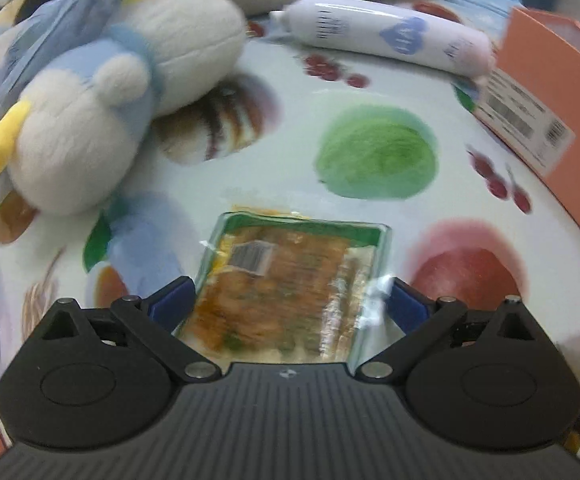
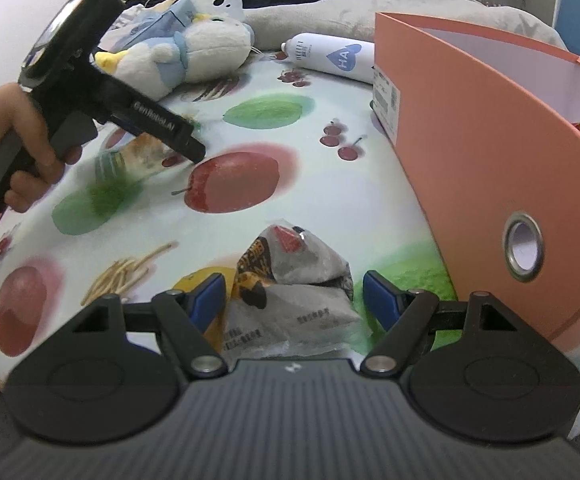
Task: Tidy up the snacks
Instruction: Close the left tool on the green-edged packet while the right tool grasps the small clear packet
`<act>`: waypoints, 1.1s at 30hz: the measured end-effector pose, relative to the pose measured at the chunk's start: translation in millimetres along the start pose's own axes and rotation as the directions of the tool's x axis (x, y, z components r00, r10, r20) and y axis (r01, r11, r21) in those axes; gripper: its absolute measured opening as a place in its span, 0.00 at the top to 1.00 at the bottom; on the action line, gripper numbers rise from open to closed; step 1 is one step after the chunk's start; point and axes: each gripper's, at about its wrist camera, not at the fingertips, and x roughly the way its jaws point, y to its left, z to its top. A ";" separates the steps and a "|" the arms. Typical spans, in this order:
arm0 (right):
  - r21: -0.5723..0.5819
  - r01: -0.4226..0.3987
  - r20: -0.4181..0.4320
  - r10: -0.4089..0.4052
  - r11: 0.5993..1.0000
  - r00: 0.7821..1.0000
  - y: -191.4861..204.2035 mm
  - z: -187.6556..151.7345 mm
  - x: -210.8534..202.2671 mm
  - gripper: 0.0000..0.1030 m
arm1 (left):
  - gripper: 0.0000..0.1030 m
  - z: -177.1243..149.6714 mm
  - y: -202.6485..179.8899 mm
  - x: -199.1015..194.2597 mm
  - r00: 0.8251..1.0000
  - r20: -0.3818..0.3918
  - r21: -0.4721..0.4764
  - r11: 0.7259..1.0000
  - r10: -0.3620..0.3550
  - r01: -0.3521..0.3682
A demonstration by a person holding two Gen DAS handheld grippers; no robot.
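1. Left tongs clamp the orange packet, a flat, crinkly, light wrapper with its long axis running to 12 o'clock.
2. Right tongs sit open around the grey packet on the blanket. It looks soft and puffy, so pinch the middle.
3. Box stands at 2 o'clock.

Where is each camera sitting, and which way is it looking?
Left wrist view: sits on the left hand-held gripper, looking forward and down at an orange-green snack pack between its fingers; only the gripper shows.
Right wrist view: sits on the right hand-held gripper, looking at a grey snack bag between its fingers; the person's left hand shows too.
Both share the plush toy, white bottle, orange box and fruit-print cloth.
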 end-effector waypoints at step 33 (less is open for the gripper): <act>-0.028 -0.021 -0.052 0.019 0.999 0.998 -5.5 10.5 -7.8 0.48 | 0.44 -56.3 -37.2 -71.4 0.999 0.046 -0.185 0.983 0.007 0.001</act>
